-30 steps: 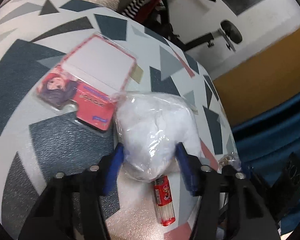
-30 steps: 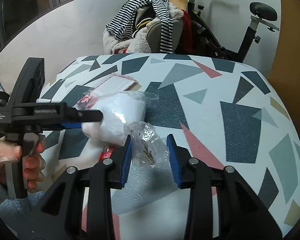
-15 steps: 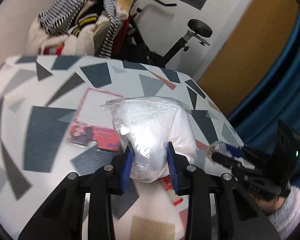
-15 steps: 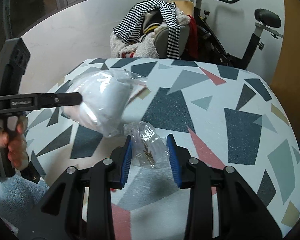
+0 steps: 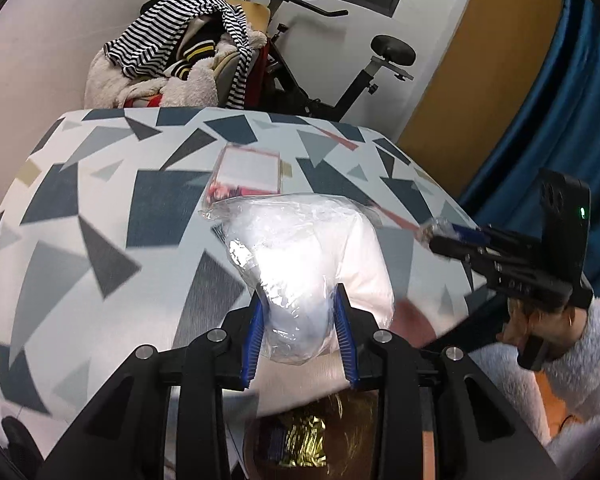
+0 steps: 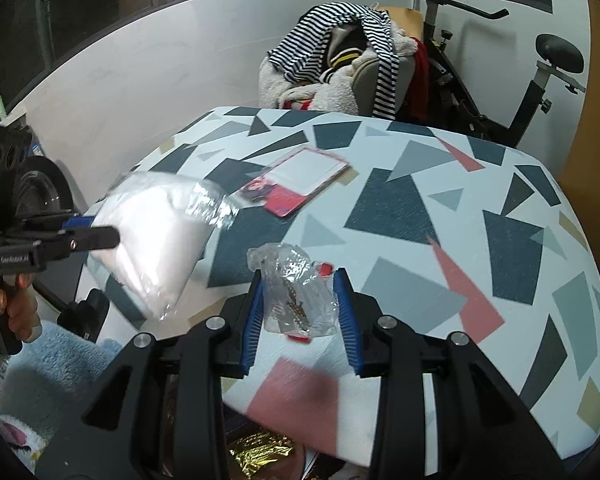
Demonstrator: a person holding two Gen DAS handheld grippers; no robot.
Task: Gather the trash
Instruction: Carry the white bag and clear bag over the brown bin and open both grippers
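Note:
My left gripper (image 5: 299,334) is shut on a white plastic bag (image 5: 312,264) stuffed with white material and holds it in the air over the table's near edge. It also shows at the left of the right wrist view (image 6: 156,236). My right gripper (image 6: 299,312) is shut on a small crumpled clear wrapper (image 6: 294,292) with brown bits inside, above the near edge. A red lighter (image 6: 325,269) lies on the table behind the wrapper, mostly hidden. A bin with gold foil trash (image 5: 304,440) sits below both grippers.
The patterned table (image 6: 420,216) carries a red-and-white card packet (image 6: 296,184) near its middle. A chair piled with striped clothes (image 6: 340,64) and an exercise bike (image 6: 500,92) stand behind the table. A blue curtain (image 5: 560,100) hangs at the right.
My left gripper closed on the white bag, lifted it off the table and drew it back toward the near edge. My right gripper pulled back with the wrapper, uncovering the bin below.

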